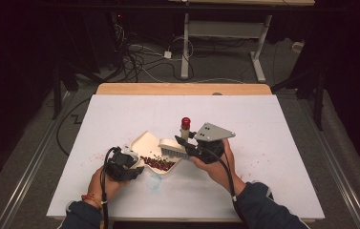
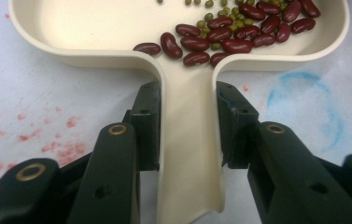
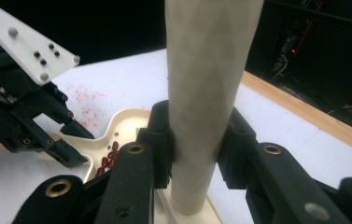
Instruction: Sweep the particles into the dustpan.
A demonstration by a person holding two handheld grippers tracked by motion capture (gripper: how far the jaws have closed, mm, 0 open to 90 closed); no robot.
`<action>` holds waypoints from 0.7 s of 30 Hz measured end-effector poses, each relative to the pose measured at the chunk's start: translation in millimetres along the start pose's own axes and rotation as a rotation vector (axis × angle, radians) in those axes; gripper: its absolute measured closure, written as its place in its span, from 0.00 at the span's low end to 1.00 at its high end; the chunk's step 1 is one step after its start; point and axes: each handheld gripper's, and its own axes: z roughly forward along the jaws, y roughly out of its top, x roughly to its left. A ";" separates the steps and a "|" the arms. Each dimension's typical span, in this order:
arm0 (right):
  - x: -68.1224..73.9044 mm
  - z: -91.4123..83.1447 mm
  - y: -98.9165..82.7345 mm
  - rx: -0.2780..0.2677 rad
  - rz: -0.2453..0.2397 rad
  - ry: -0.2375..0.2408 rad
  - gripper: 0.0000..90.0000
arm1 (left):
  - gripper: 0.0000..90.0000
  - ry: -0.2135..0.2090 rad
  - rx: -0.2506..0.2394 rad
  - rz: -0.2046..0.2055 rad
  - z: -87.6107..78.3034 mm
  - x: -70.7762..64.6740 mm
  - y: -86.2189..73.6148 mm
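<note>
- Beans, dark red kidney ones (image 2: 220, 35) mixed with small green ones (image 2: 213, 21), lie heaped in the cream plastic dustpan (image 1: 144, 143) on the white counter (image 1: 273, 143), mostly toward the pan's near edge by its handle.
- Dustpan handle (image 2: 187, 154) runs straight back toward the person; the left tool (image 2: 187, 126) is clamped on it from both sides.
- Cream hand brush (image 1: 172, 148) stands at the pan's right rim, bristles down; its round handle (image 3: 206, 93) rises upright, pinched in the right tool (image 3: 196, 140).
- Beans lie left of the brush, so I judge the coming sweep runs leftward, deeper into the pan; the right hand (image 1: 218, 164) is nearer.
</note>
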 end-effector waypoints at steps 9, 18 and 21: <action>-29.4 -8.7 4.3 -0.043 0.026 -0.117 0.78 | 0.70 0.013 0.012 -0.008 -6.3 7.4 -4.8; -29.7 9.8 -4.4 -0.022 -0.048 -0.219 0.78 | 0.70 0.019 0.002 -0.006 -9.7 6.4 -6.0; -23.8 19.1 -8.4 -0.018 -0.039 -0.188 0.78 | 0.70 0.021 0.009 -0.007 -8.2 6.2 -5.9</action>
